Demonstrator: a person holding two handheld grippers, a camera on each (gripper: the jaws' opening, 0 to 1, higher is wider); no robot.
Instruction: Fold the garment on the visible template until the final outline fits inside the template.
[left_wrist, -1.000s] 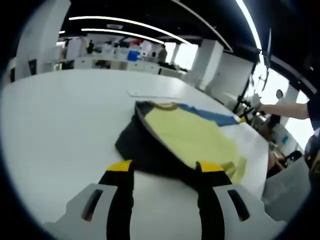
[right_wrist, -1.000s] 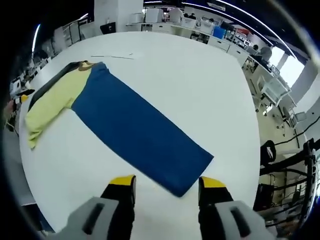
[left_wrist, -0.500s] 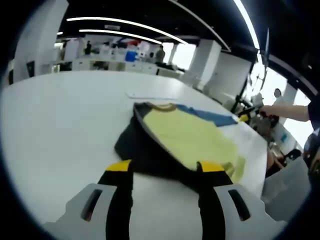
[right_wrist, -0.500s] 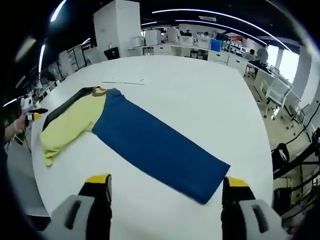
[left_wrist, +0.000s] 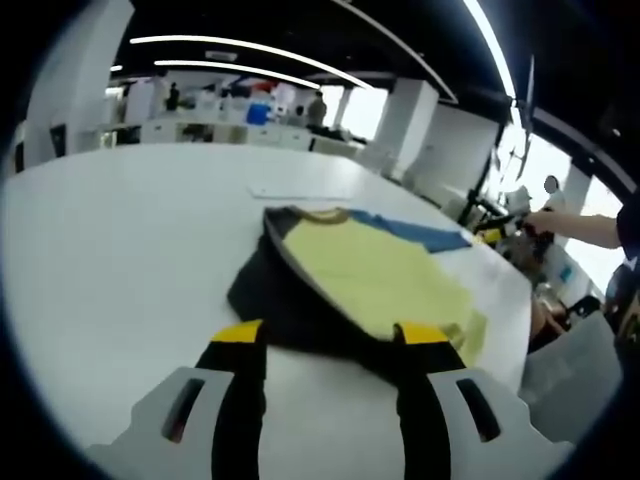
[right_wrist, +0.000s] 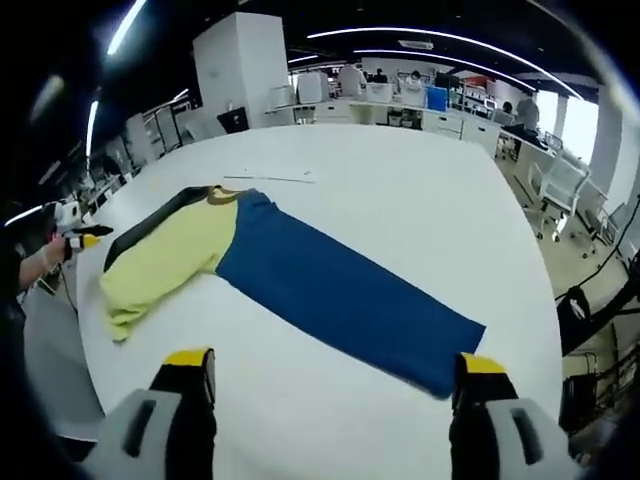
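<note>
Yellow and blue cloth — the garment (right_wrist: 300, 280) lies flat near the table's (right_wrist: 400, 170) left edge, a dark template (left_wrist: 270, 300) under its yellow end. Both the left gripper (left_wrist: 325, 335) and right gripper (right_wrist: 335, 365) hover spread, holding nothing. Soft, light, floppy — I'd pinch the blue hem corners.

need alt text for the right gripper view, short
A garment, long blue panel with a yellow and dark part at its far left, lies flat on a white table. The right gripper hovers open before its near edge, holding nothing.
</note>
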